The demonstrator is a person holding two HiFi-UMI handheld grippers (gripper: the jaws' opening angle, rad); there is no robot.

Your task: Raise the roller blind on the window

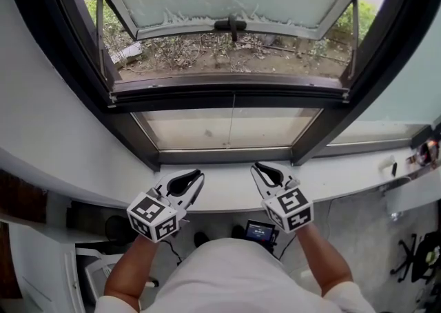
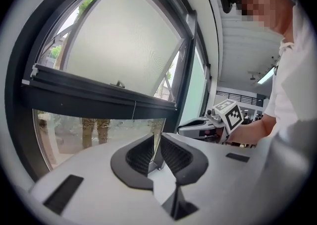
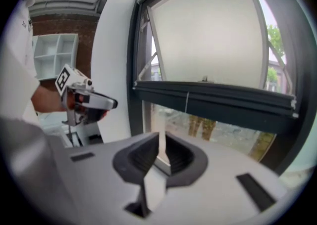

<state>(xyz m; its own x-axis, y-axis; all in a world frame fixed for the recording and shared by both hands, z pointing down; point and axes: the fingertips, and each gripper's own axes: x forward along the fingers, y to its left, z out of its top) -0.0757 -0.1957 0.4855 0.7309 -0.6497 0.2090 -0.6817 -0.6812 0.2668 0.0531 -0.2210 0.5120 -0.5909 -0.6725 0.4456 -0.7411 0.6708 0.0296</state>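
At the white sill [image 1: 227, 198] beneath a tilted-open window [image 1: 227, 94], the left gripper [image 1: 198, 176] shows jaws slightly apart and empty, the right gripper [image 1: 254, 166] jaws together, holding nothing

Roller blind [image 1: 207, 129]: pale, translucent sheet across lower pane of dark-framed window [image 1: 227, 91], lowered approx. to sill. Thin pull cord [image 1: 232, 120] hangs vert. at pane's centre, below transom.

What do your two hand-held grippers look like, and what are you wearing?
The left hand-held gripper and right hand-held gripper match: pale grey bodies, black ribbed jaws pointed like beaks, and a white cube with black square markers. The shirt is white with short sleeves.
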